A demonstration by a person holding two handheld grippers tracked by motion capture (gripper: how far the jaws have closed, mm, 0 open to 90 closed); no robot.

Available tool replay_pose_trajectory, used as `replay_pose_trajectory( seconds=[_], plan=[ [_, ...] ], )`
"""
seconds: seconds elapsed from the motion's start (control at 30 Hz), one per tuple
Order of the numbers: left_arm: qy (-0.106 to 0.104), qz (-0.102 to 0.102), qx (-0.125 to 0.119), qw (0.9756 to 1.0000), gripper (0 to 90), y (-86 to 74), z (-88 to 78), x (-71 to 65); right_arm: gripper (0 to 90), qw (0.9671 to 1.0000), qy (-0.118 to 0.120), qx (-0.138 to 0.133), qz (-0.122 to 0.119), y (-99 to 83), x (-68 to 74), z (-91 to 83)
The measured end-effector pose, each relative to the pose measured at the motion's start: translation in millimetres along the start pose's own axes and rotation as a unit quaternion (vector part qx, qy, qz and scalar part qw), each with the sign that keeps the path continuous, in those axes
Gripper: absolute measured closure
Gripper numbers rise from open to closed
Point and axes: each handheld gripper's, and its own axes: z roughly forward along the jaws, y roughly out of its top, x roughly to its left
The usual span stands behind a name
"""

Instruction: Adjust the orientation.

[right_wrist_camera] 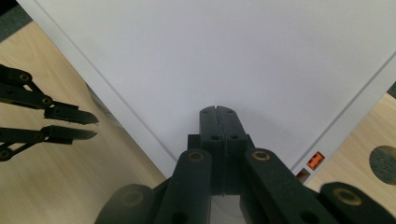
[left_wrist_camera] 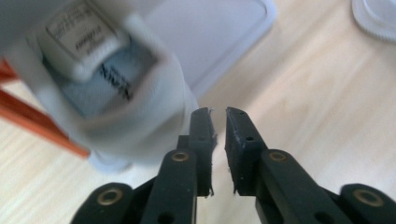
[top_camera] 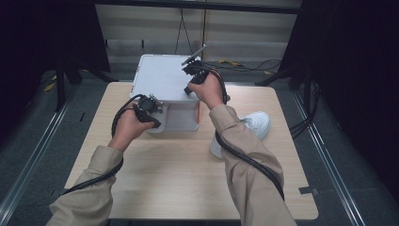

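Two grippers meet the white box [top_camera: 162, 75] mid-frame: the right gripper [top_camera: 192, 70], jaws pressed together, rests on its lid, while the left gripper [top_camera: 149, 104], jaws slightly apart, sits at its near-left corner.

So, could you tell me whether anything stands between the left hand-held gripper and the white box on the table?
Nothing visible does. The left hand-held gripper sits right beside the white box, its jaws slightly apart over bare table. The white shoe lies off to the right.

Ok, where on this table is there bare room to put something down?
The near table between the two sleeves is bare, and so is the left edge beside the left gripper. It is crowded around the white box and the white shoe at right.
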Motion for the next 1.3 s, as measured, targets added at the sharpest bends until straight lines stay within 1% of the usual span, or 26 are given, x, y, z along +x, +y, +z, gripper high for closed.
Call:
replay_pose_trajectory(
  seconds=[0.03,0.07,0.1,0.13,0.17,0.2,0.23,0.27,0.3,0.33,0.4,0.43,0.47,0.5,0.57,0.7,0.73,0.77,0.8,0.87,1.0,1.03,1.1,1.13,1.2,1.3],
  plan=[
    [-0.014,-0.008,0.004,0.9999,79.3,-2.0,-1.7,1.2,90.0,1.0,0.005,-0.004,0.005,-1.1,-1.9,-0.6],
    [-0.014,-0.008,0.004,0.9999,76.5,-2.0,-1.7,1.2,90.0,0.9998,0.011,-0.006,0.013,-2.1,-3.8,-1.0],
    [-0.01,-0.006,0.014,0.9998,74.1,-4.8,-4.9,1.8,90.0,0.9997,0.014,-0.007,0.016,-3.1,-5.3,-1.7],
    [-0.01,-0.006,0.014,0.9998,72.4,-4.8,-4.9,1.8,90.0,0.9997,0.014,-0.007,0.016,-3.1,-5.3,-1.7],
    [-0.013,-0.002,0.022,0.9997,72.4,-5.5,-7.0,2.9,90.0,0.9996,0.018,-0.009,0.019,-4.0,-6.4,-2.3],
    [-0.028,-0.006,0.034,0.999,67.0,-6.5,-10.6,3.2,86.5,0.9994,0.02,-0.01,0.025,-6.6,-8.1,-4.4],
    [-0.03,-0.007,0.043,0.9986,64.6,-6.9,-12.4,2.6,84.8,0.9994,0.021,-0.011,0.026,-7.8,-8.8,-5.1],
    [-0.03,-0.007,0.043,0.9986,63.1,-6.9,-12.4,2.6,82.8,0.9992,0.026,-0.009,0.027,-9.4,-9.3,-6.6],
    [-0.036,-0.005,0.056,0.9978,61.5,-7.3,-17.4,3.9,81.2,0.9993,0.026,-0.005,0.025,-11.0,-9.7,-8.8],
    [-0.036,-0.005,0.056,0.9978,58.8,-7.3,-17.4,3.9,81.2,0.9993,0.026,-0.005,0.025,-11.0,-9.7,-8.8],
    [-0.041,-0.007,0.061,0.9973,57.2,-7.5,-23.4,5.7,76.4,0.9997,0.018,0.002,0.017,-15.4,-10.3,-14.7],
    [-0.038,-0.008,0.064,0.9972,52.8,-7.3,-27.4,6.5,72.4,0.9996,0.021,0.0,0.019,-20.8,-11.5,-21.4],
    [-0.036,-0.008,0.065,0.9972,52.8,-7.1,-29.8,7.0,72.4,0.9996,0.021,0.0,0.019,-20.8,-11.5,-21.4],
    [-0.032,-0.004,0.063,0.9975,50.7,-5.8,-37.0,8.0,69.4,0.9997,0.02,-0.004,0.016,-27.4,-12.0,-29.2],
    [-0.034,-0.008,0.064,0.9974,49.6,-5.1,-40.4,8.1,67.1,0.9997,0.02,-0.002,0.016,-30.3,-12.2,-32.4],
    [-0.034,-0.01,0.059,0.9976,47.9,2.0,-53.6,5.5,60.6,0.9996,0.026,-0.004,0.014,-54.3,-14.2,-47.9],
    [-0.034,-0.01,0.059,0.9976,47.9,2.0,-53.6,5.5,60.6,0.9996,0.026,-0.004,0.014,-54.3,-14.2,-47.9],
    [-0.038,-0.013,0.052,0.9978,48.0,6.2,-58.3,2.5,56.5,0.9996,0.025,0.001,0.013,-64.6,-12.8,-54.3],
    [-0.038,-0.013,0.052,0.9978,48.0,6.2,-58.3,2.5,56.0,0.9996,0.024,0.003,0.012,-68.0,-12.0,-56.1],
    [-0.038,-0.006,0.047,0.9982,48.1,14.4,-65.7,-1.3,53.5,0.9997,0.023,0.012,0.005,-77.0,-9.5,-60.0],
    [-0.039,-0.004,0.039,0.9985,48.4,25.3,-74.1,-4.9,49.7,0.9996,0.025,0.015,0.002,-93.9,-6.2,-65.2],
    [-0.035,-0.001,0.039,0.9986,48.9,27.8,-75.8,-6.0,48.9,0.9995,0.026,0.016,0.002,-97.9,-5.1,-65.7],
    [-0.034,0.003,0.038,0.9987,49.5,32.5,-78.8,-7.3,48.0,0.9993,0.027,0.024,0.0,-105.5,-3.1,-65.4],
    [-0.034,0.003,0.038,0.9987,49.5,32.5,-78.8,-7.3,47.3,0.9992,0.027,0.029,-0.002,-108.6,-1.8,-65.1],
    [-0.032,0.002,0.037,0.9988,49.8,39.0,-82.7,-7.4,46.7,0.9993,0.024,0.028,-0.006,-114.3,-0.6,-65.2],
    [-0.035,0.001,0.035,0.9987,50.7,43.7,-84.8,-4.9,45.9,0.9992,0.029,0.027,-0.001,-119.3,0.0,-65.2]
  ],
)
